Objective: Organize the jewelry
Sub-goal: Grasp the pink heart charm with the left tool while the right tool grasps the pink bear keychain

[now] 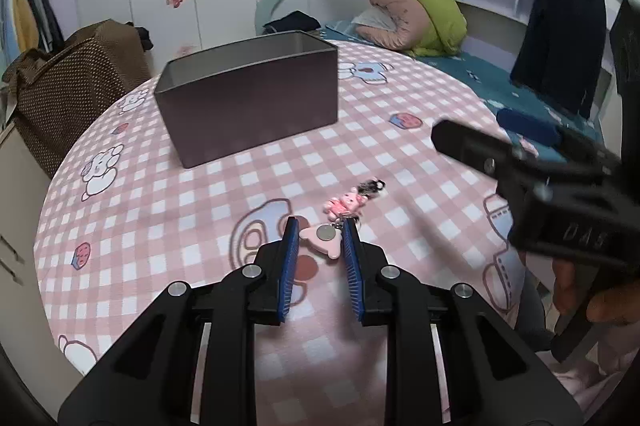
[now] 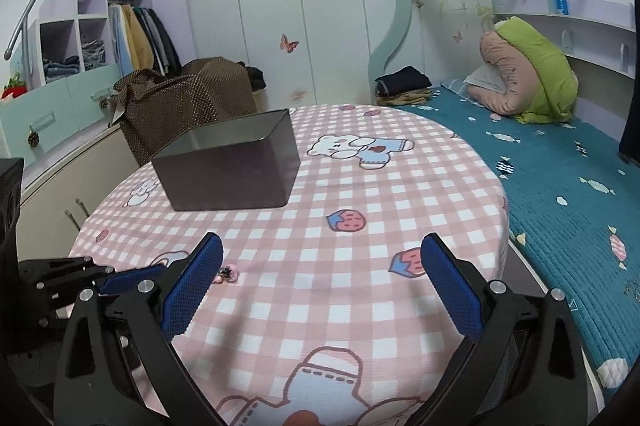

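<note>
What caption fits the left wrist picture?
Left gripper closes on pink keychain before the empty box.

My path to the box is bare tablecloth. My right gripper crowds 1 side.

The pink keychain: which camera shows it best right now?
The left wrist view: the pink keychain lies on the tablecloth with its flat charm between the left tool's blue pads. The right wrist view shows only a small bit beside the right tool's pad.
</note>
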Action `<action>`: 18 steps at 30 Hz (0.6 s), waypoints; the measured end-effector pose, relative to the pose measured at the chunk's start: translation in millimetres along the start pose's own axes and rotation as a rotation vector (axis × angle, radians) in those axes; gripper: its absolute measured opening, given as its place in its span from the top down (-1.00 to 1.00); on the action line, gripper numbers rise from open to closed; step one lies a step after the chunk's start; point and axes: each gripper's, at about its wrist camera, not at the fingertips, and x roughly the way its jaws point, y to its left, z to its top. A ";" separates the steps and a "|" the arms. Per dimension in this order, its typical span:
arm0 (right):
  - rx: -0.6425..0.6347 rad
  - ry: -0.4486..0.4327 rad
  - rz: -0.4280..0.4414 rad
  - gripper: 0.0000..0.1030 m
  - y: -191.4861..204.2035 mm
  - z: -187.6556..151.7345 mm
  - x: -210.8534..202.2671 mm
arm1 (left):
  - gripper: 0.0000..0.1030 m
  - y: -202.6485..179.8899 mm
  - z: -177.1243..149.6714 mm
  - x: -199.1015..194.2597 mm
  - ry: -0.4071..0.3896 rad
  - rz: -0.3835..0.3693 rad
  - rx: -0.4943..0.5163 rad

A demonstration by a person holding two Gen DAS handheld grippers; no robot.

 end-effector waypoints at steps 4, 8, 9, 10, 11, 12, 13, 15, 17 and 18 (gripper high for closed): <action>-0.021 0.051 0.023 -0.85 7.6 -1.3 6.8 | 0.55 8.6 0.5 -4.4 -0.014 0.011 -0.035; -0.028 0.088 0.075 -0.85 18.9 -0.9 11.2 | 0.55 21.0 0.8 -10.1 -0.031 0.023 -0.082; -0.031 0.095 0.083 -0.85 22.0 -1.0 12.7 | 0.55 24.8 0.9 -11.5 -0.034 0.024 -0.095; -0.037 0.102 0.088 -0.85 25.4 -1.0 13.9 | 0.55 28.2 0.8 -13.1 -0.038 0.031 -0.102; -0.047 0.108 0.089 -0.85 29.2 -0.8 15.0 | 0.55 30.5 0.4 -14.7 -0.042 0.036 -0.106; -0.063 0.115 0.090 -0.85 34.1 -0.5 16.7 | 0.55 33.4 -0.2 -16.6 -0.048 0.040 -0.113; -0.084 0.126 0.083 -0.85 39.6 -0.4 19.2 | 0.55 35.3 -1.0 -17.8 -0.053 0.039 -0.120; -0.093 0.128 0.063 -0.85 45.2 -0.4 21.3 | 0.55 41.3 -2.5 -20.1 -0.061 0.051 -0.140; -0.090 0.154 0.065 -0.85 50.2 0.5 26.3 | 0.55 47.2 -4.1 -22.4 -0.072 0.056 -0.159; -0.090 0.162 0.063 -0.85 51.8 0.7 28.7 | 0.55 50.1 -4.8 -23.5 -0.078 0.056 -0.169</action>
